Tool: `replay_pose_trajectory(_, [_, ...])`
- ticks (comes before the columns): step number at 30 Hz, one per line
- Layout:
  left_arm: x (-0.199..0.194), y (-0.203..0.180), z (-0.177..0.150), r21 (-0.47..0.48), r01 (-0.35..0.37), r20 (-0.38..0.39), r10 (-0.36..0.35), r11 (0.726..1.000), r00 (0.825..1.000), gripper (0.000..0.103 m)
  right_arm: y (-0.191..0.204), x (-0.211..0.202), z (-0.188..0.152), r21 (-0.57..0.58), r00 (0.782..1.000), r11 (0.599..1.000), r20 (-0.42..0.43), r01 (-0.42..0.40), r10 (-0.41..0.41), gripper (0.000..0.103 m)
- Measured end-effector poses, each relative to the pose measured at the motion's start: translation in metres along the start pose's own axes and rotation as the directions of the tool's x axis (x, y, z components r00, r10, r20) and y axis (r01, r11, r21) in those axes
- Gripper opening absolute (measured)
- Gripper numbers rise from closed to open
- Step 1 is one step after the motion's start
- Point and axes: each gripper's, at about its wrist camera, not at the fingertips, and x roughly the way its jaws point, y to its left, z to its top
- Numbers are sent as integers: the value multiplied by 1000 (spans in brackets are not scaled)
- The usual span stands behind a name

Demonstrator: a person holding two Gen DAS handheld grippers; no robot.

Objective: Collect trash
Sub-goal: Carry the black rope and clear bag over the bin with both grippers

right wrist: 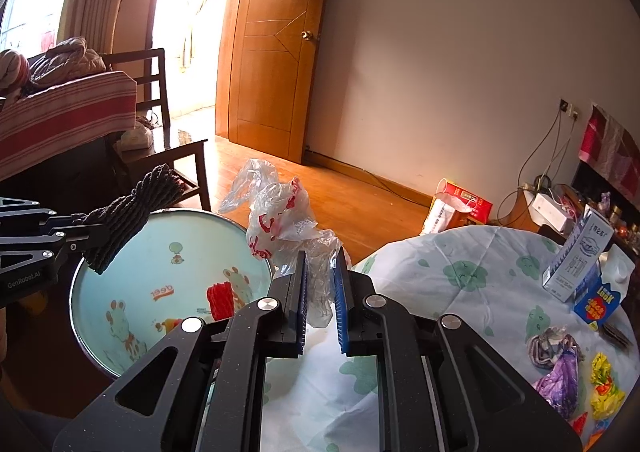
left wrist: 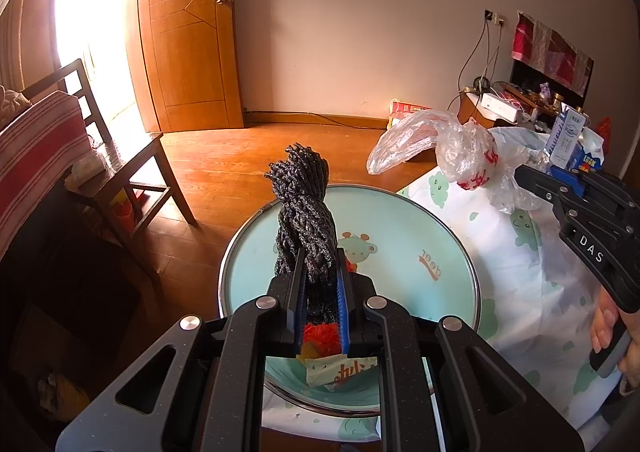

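Observation:
My left gripper is shut on a black mesh net bundle and holds it over a round light-blue basin; the bundle also shows in the right wrist view. The basin holds a red foam net and a white wrapper. My right gripper is shut on a clear plastic bag with red print, held between basin and table; the bag also shows in the left wrist view.
The table with a white cloud-print cloth carries milk cartons, a purple wrapper and a yellow wrapper. A wooden chair stands left of the basin. A red box sits on the floor.

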Motion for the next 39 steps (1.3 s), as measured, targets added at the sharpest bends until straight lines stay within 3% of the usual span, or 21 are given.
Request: replay_pose_trajectory(39, [0, 12, -5, -26, -18, -8, 17, 1000, 1000, 12, 14, 4, 2, -27, 1000, 1000, -1, -16, 16, 13])
